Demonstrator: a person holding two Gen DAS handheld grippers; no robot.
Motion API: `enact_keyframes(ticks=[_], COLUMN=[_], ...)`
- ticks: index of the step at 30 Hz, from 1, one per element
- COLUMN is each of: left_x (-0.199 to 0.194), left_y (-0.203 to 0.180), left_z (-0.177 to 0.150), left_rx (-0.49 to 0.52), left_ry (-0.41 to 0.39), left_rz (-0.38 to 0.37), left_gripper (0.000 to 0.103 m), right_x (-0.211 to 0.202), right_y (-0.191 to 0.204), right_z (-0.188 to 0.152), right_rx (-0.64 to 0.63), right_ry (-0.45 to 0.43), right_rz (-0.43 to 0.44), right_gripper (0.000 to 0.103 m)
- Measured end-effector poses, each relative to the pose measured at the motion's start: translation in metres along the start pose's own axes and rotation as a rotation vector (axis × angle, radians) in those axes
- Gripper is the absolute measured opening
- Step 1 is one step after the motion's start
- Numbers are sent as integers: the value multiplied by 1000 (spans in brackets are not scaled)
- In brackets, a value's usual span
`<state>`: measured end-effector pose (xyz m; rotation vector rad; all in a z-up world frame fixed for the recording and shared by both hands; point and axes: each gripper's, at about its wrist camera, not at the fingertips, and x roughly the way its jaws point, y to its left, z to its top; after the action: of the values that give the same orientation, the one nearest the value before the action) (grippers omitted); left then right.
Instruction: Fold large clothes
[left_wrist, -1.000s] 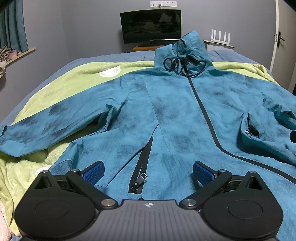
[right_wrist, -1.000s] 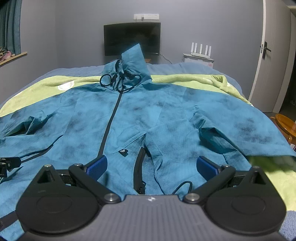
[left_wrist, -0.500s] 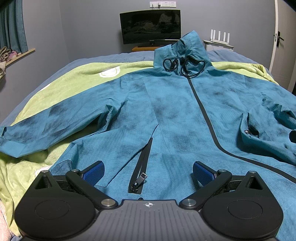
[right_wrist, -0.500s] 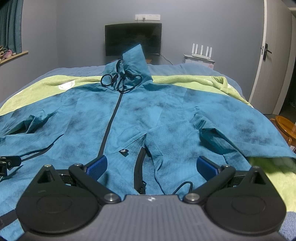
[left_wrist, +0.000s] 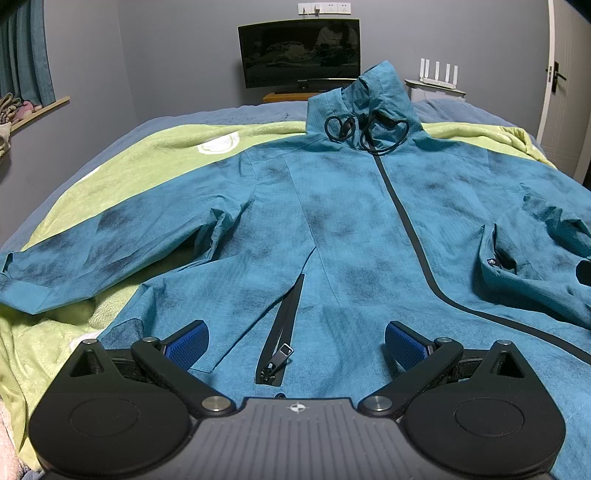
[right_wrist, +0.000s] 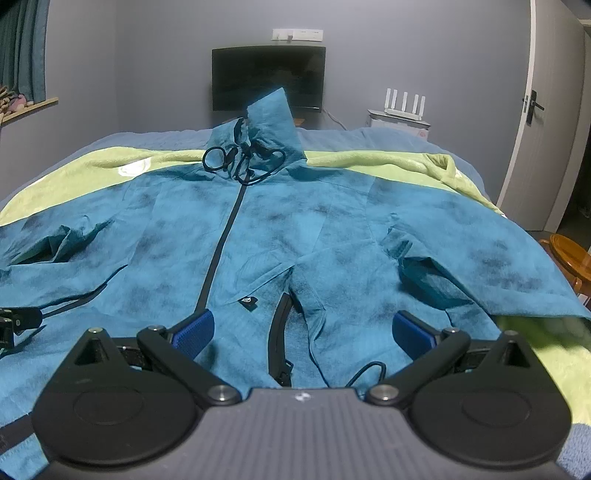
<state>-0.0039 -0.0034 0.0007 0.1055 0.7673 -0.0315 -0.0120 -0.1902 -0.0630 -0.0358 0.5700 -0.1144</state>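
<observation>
A large teal hooded jacket (left_wrist: 351, 229) lies spread front-up on the bed, zipped, with both sleeves out to the sides; it also shows in the right wrist view (right_wrist: 325, 240). My left gripper (left_wrist: 295, 341) is open and empty, low over the hem by the left pocket zipper (left_wrist: 280, 332). My right gripper (right_wrist: 303, 330) is open and empty, low over the hem by the right pocket zipper (right_wrist: 279, 332). The left sleeve (left_wrist: 92, 251) reaches far left. The right sleeve (right_wrist: 498, 266) reaches right. The hood (left_wrist: 373, 99) lies at the far end with black drawcords.
A light green blanket (left_wrist: 147, 166) covers the bed under the jacket. A dark monitor (left_wrist: 299, 55) stands beyond the bed. A white router (right_wrist: 404, 107) and a door (right_wrist: 546, 110) are at the right. A wooden stool (right_wrist: 570, 254) stands beside the bed's right edge.
The right gripper has dropped slightly and eased forward over the hem. The left gripper has hardly moved. Both stay open and empty.
</observation>
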Motion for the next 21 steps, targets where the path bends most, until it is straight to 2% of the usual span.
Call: enact_keyframes(ticks=[21], left_x=[0], left_y=[0], left_z=[0], left_rx=[1], left_ry=[0], left_rz=[1], left_gripper=[103], right_x=[1], right_y=[3], right_z=[-1], right_rx=[-8], right_ry=[-2], right_rz=[-6], right_gripper=[103])
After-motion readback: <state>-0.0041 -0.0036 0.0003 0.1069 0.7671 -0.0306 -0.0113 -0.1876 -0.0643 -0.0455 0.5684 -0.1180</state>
